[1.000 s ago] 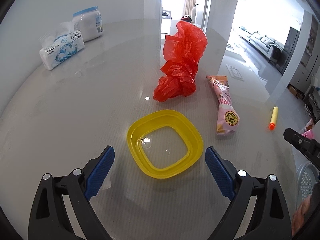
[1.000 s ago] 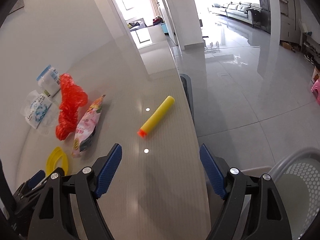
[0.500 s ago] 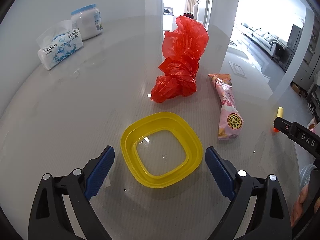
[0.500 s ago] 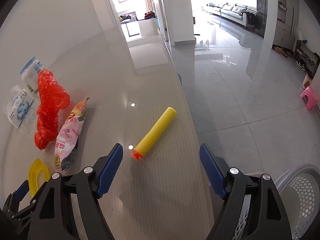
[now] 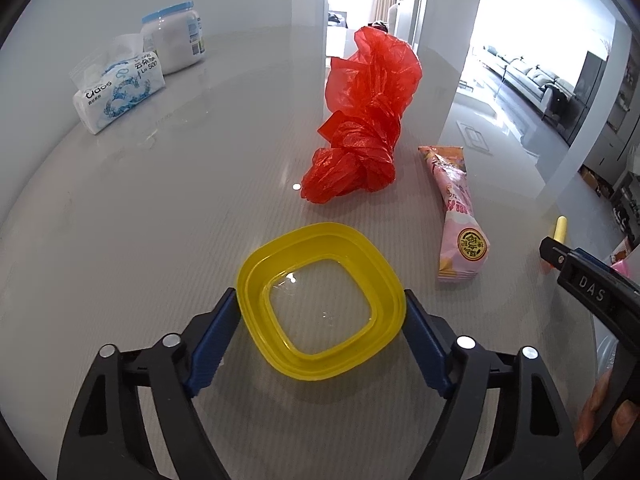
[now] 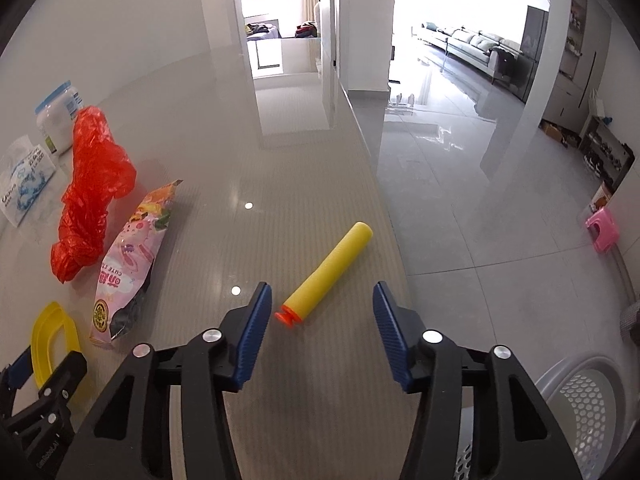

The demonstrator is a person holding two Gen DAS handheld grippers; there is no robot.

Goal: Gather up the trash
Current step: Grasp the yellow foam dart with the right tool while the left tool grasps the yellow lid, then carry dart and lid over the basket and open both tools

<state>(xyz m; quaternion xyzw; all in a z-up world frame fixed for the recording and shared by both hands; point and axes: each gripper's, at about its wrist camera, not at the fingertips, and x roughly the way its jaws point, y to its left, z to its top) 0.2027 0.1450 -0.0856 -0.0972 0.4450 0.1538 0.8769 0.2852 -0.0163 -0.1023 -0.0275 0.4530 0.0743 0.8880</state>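
Closing the left gripper [image 5: 322, 314] around a yellow lid [image 5: 320, 300] lying flat on the grey table [image 5: 140, 220] — blue pads touching, or almost touching, its left and right edges; not possible to tell if already pressing. Seeing the clear middle of the lid, with the table showing through.

Closing the right gripper [image 6: 322, 320] too, pointing down at a yellow foam dart [image 6: 332, 270] with an orange tip. Lying near the table's right edge, the dart, tip toward the gripper and just ahead of the left pad, the body running away up and to the right. Not yet sitting between the pads, and not touching them — only bare table in the gap.

Lying further back in the left view, a crumpled red plastic bag [image 5: 368, 124], and just beside it on the right a pink snack wrapper [image 5: 460, 224], long and flat. Standing well apart at the far left, a white jar [image 5: 174, 38] with a blue lid, and resting against it a pack of tissues [image 5: 118, 90].

Showing at the bottom right of the right view, beyond the table edge, the rim of a white basket [image 6: 580, 400] with a pattern of holes. Showing also at the right border of the left view, part of the right gripper and fingers [image 5: 596, 412] of a hand holding it.
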